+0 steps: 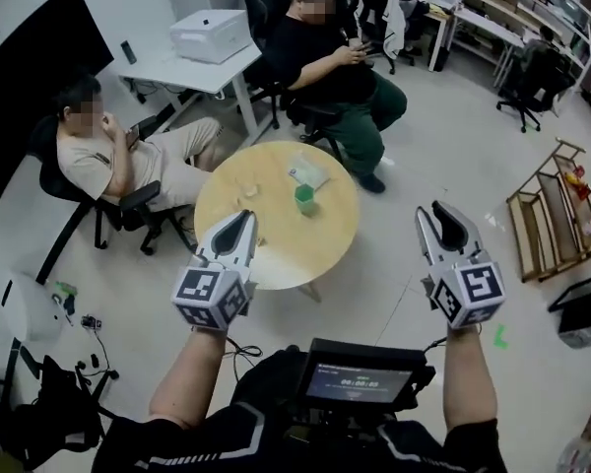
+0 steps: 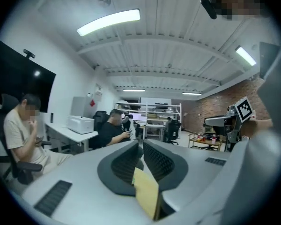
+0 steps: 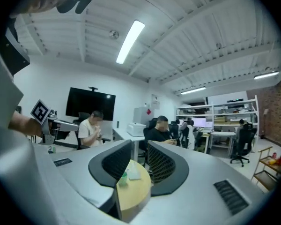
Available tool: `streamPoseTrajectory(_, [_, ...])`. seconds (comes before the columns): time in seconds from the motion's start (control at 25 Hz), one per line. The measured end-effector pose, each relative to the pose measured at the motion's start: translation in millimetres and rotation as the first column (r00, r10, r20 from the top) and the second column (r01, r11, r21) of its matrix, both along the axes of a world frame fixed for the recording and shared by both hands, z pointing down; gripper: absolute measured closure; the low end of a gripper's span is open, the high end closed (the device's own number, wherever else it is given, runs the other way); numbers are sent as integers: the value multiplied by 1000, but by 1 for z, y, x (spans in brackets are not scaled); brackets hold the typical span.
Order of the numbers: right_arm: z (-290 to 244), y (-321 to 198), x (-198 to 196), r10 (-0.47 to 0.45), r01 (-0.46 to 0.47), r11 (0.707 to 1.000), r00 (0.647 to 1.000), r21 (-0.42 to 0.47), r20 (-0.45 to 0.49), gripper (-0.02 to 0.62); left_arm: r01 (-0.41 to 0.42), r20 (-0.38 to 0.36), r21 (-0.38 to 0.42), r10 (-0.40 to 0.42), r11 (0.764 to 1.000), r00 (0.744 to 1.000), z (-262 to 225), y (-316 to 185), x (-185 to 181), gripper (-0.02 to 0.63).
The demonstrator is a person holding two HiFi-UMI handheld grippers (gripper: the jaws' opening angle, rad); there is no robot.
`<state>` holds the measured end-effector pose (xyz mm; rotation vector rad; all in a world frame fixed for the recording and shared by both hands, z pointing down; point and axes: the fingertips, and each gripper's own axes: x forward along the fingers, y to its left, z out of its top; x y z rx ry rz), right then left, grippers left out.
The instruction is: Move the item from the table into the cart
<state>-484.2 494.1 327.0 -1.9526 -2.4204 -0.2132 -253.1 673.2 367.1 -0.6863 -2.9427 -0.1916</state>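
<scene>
Right gripper [image 1: 435,211] hangs over floor just right of the round table [image 1: 288,249]; the green cup [image 1: 304,199] stands mid-table, ahead and left of it, near a white packet [image 1: 308,173]. I see a person in black [image 1: 325,67] and a person in beige [image 1: 103,161] seated beyond, the wooden cart [image 1: 555,210] well right. Right jaws stand partly apart, empty; my left gripper [image 1: 242,217], over the table's near edge, is closed on nothing.

I'm in black sleeves [image 1: 167,439] with white stripes, bottom edge. My left gripper [image 1: 242,219] and right gripper [image 1: 439,215] are pale grey with black ribbed jaws, checkered marker cubes [image 1: 212,299] and thin black cables [image 1: 238,348]. A black screen unit [image 1: 360,377] shows at bottom centre.
</scene>
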Motion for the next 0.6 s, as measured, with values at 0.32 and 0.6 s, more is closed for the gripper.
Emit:
streamPoseTrajectory(0.32, [39,144,22,-275,281,959,953,31,-128,456,320,76,136,-332,937,940,29,81,97,555])
streamPoseTrajectory(0.6, [133,310,84,-408,448,844,893,294,-190,433,435,-70,167,-430,885,900,115,205,164,551])
